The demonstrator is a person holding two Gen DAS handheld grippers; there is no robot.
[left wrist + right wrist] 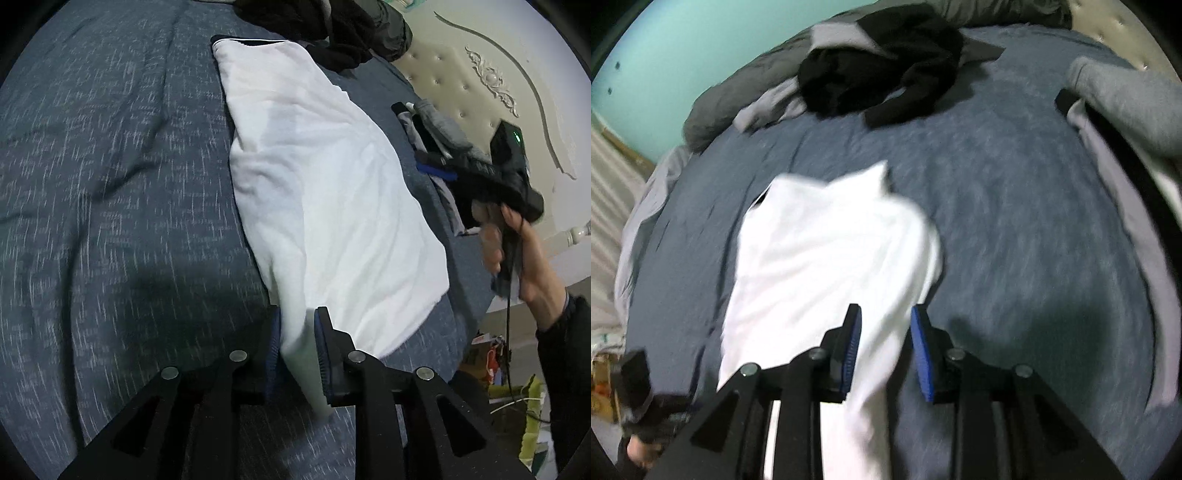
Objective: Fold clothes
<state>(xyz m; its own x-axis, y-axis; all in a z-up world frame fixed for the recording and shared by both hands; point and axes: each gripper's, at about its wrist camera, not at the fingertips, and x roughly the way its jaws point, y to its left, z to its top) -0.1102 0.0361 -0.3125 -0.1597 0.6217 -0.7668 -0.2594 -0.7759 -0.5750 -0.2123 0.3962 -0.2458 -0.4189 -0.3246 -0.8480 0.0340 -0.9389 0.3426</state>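
Note:
A white garment (325, 192) lies lengthwise on the blue-grey bedspread (110, 184). My left gripper (295, 325) is shut on its near corner; white cloth runs between the blue pads. In the right wrist view the same white garment (827, 258) lies blurred under my right gripper (884, 321), whose jaws stand apart with cloth passing between them without being pinched. The right gripper also shows in the left wrist view (480, 173), held in a hand above the garment's right side.
A black garment (879, 81) lies heaped at the far side of the bed. Grey clothes (1126, 103) lie at the right edge. A tufted cream headboard (461, 74) stands beyond. Boxes and clutter (495, 362) sit on the floor at the right.

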